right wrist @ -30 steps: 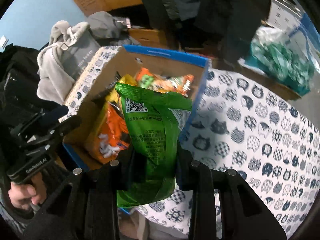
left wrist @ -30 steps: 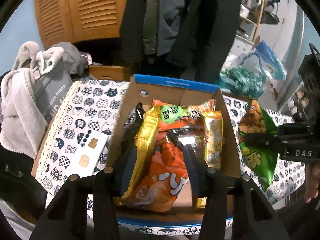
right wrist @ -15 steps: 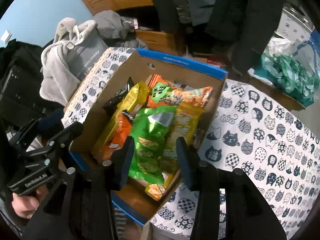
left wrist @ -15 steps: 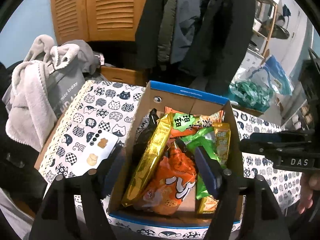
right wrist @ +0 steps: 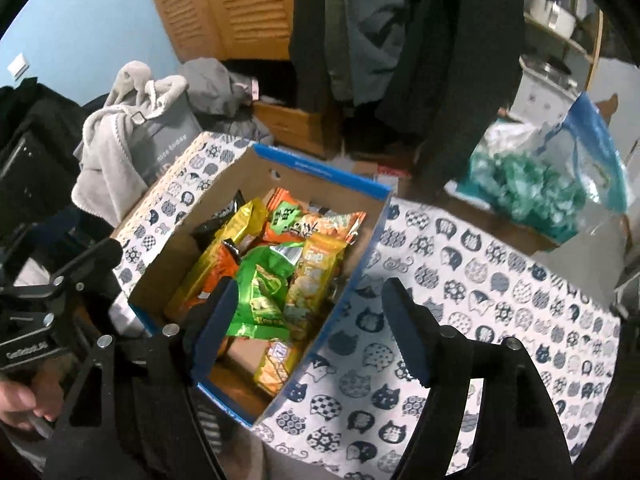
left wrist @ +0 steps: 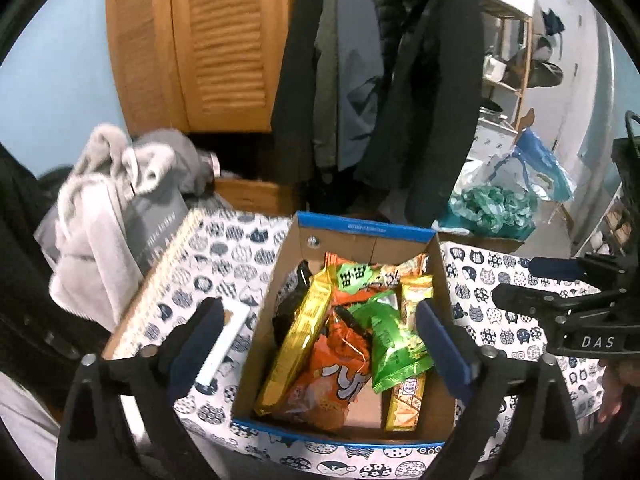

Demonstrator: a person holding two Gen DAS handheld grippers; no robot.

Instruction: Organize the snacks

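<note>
A cardboard box with a blue rim stands on the cat-print tablecloth. Inside lie several snack bags: a green bag on top, an orange bag, a gold bag and a yellow bag. My left gripper hangs above the box, its jaws opening wide with nothing gripped. My right gripper hovers over the box's right wall, its jaws also opening, nothing pressed between the pads. The right gripper's body shows at the right edge of the left wrist view.
A grey robe and bag are heaped left of the table. Dark coats hang behind it, with a wooden louvred cabinet. A teal plastic bag sits at the back right. A white card lies left of the box.
The right gripper let the green bag drop into the box and opened. The left gripper released the gold and orange bags and opened wide. Both grippers rose away from the box.
</note>
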